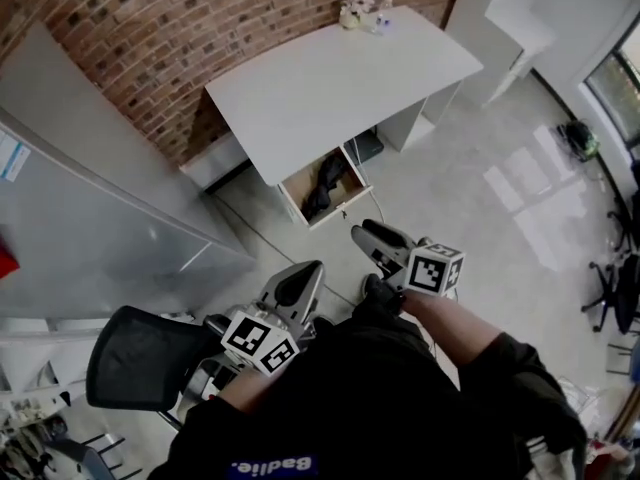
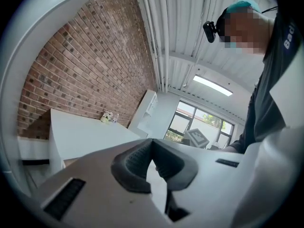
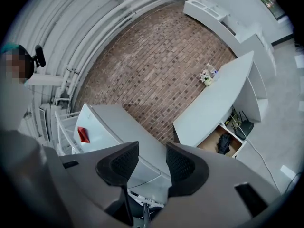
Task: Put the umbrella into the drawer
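- Head view: the umbrella [image 1: 325, 183] lies inside the open drawer [image 1: 300, 208] under the desk [image 1: 330, 78], at 12 o'clock from the left gripper [image 1: 300, 283] and right gripper [image 1: 368, 236], well apart from both.
- Left gripper view: its pads meet and hold nothing.
- Right gripper view: its jaws stand partly apart and empty, with the drawer at 4 o'clock. Likely hazard: an umbrella end sitting above the rim could jam the drawer when it is closed.
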{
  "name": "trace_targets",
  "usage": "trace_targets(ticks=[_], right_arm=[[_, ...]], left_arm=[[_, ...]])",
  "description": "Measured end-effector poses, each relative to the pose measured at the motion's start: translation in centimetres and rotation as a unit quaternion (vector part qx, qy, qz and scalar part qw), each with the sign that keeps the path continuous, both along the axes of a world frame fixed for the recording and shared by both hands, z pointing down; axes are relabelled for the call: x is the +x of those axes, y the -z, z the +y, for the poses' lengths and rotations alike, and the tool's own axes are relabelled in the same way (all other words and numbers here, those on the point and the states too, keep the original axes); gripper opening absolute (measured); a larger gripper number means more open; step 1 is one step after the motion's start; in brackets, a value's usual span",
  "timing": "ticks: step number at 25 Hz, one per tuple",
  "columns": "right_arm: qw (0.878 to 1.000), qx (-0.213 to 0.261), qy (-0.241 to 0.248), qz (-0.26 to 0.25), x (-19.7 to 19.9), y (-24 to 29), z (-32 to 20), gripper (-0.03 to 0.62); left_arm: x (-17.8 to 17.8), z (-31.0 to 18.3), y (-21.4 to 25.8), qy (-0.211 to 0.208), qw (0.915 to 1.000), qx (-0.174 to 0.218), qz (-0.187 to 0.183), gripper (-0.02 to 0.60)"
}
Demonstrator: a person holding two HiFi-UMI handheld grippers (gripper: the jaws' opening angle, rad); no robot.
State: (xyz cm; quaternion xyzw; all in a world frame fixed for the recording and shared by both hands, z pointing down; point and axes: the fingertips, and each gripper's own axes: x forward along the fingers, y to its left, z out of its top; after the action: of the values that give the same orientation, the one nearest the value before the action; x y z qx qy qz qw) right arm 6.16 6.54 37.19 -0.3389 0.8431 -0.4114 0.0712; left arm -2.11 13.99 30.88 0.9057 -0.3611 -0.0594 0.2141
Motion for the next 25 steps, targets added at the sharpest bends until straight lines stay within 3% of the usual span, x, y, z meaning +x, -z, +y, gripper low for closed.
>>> trace_targets(ticks=[10, 25], right_arm=[[0.998, 0.055, -0.002, 0.025, 2.6, 3.2, 2.5, 0.054], [0.977, 0.156, 0.107, 0.095, -1.5, 4.9, 4.8, 0.029]], left_arm=[[2.9, -0.8, 0.7, -0.020, 0.9998, 0.001, 0.007, -0.003], [2.1, -1.0, 0.7, -0.005, 1.0000, -0.004, 0.001, -0.003]])
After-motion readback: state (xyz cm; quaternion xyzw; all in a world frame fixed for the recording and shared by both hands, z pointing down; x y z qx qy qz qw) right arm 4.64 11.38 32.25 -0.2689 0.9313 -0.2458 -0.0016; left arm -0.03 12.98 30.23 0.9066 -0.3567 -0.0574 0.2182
